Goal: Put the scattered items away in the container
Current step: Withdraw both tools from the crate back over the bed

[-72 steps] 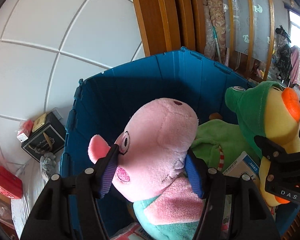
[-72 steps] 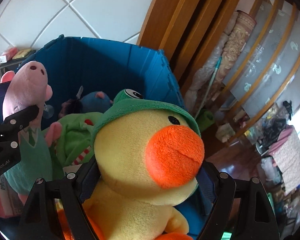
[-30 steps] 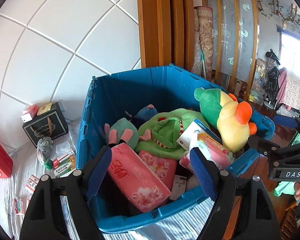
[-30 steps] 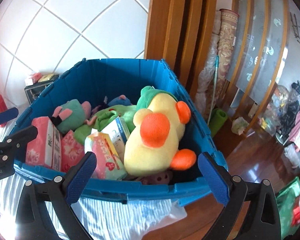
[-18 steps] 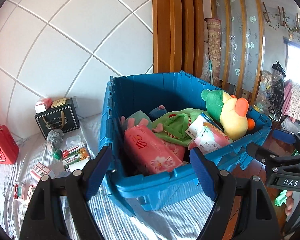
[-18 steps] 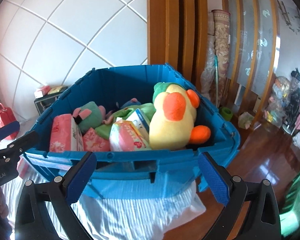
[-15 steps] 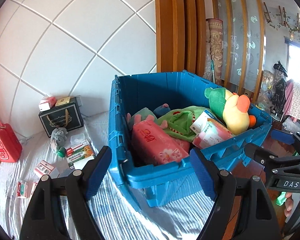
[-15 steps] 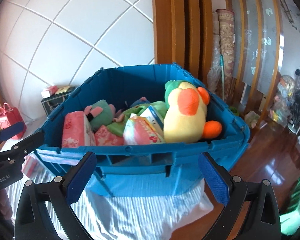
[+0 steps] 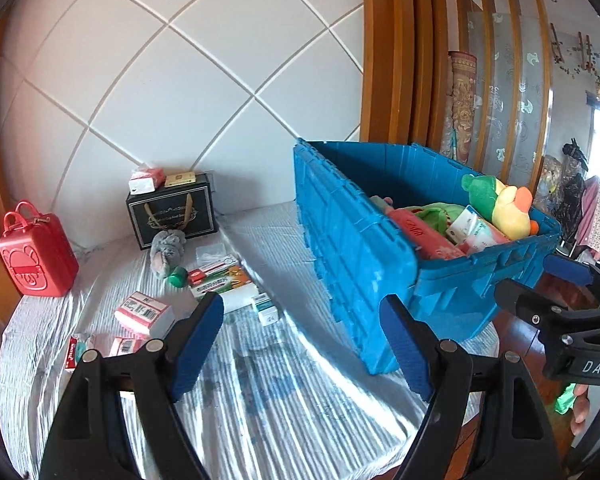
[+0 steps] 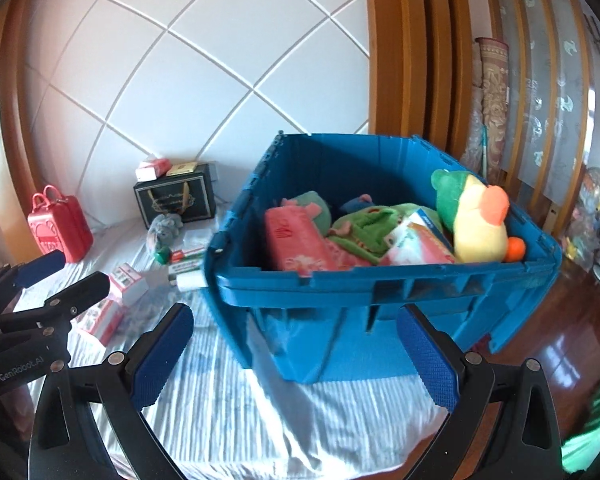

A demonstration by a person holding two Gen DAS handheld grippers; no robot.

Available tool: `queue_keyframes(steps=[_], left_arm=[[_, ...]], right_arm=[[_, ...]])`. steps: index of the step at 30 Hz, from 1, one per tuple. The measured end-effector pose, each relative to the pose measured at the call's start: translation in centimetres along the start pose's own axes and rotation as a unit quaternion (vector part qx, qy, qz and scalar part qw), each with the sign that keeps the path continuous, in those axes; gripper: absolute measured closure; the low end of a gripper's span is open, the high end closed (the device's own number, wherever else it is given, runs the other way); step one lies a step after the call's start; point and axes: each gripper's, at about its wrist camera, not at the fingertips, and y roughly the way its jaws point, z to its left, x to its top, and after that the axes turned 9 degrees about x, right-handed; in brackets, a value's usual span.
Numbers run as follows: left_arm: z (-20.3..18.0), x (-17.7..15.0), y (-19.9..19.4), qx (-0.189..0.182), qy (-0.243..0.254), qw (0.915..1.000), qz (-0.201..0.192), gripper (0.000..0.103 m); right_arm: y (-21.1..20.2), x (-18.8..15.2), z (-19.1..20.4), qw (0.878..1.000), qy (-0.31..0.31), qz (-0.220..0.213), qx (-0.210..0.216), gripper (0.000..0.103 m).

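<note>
You are pulling both grippers back from the crate: the pig and the duck you were clamping a moment ago are now lying inside it, and both views are showing far more of the bed. The crate is filling the centre right of each frame, piled near its rim. The sheet is spreading across the lower left. The small boxes are lying scattered at left centre, well apart from the crate. Your left gripper is hanging wide and empty; your right gripper is likewise gaping, holding nothing. Risk, as I judge it: the duck is sitting high against the right wall, so dropping more on top could tip it out.
</note>
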Motion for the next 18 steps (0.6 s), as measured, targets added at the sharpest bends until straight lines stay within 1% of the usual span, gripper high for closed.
queue_keyframes(steps=[3, 5, 10, 13, 15, 18], left_arm=[[4.5, -1.3, 0.3, 0.015, -0.007, 0.9998, 0.014, 0.023], [7.2, -2.3, 0.7, 0.03, -0.014, 0.9992, 0.024, 0.023], [13.3, -4.9, 2.8, 0.045, -0.033, 0.9963, 0.066, 0.023], [16.6, -6.4, 4.0, 0.056, -0.046, 0.993, 0.093, 0.023], [18.6, -7.2, 4.9, 0.069, -0.058, 0.9905, 0.104, 0.023], [21.6, -8.3, 6.8, 0.088, -0.088, 0.9842, 0.126, 0.023]], right_arm=[[1.1, -0.2, 4.3, 1.0, -0.004, -0.006, 0.005, 0.0], [2.1, -0.4, 6.8, 1.0, 0.003, -0.003, 0.014, 0.0], [5.1, -1.2, 12.6, 0.999, 0.0, 0.008, 0.034, 0.0], [7.3, -1.7, 14.8, 0.999, -0.005, 0.021, 0.044, 0.0], [8.9, -1.8, 15.7, 0.998, -0.008, 0.032, 0.051, 0.0], [11.5, -1.8, 16.5, 0.997, -0.012, 0.04, 0.063, 0.0]])
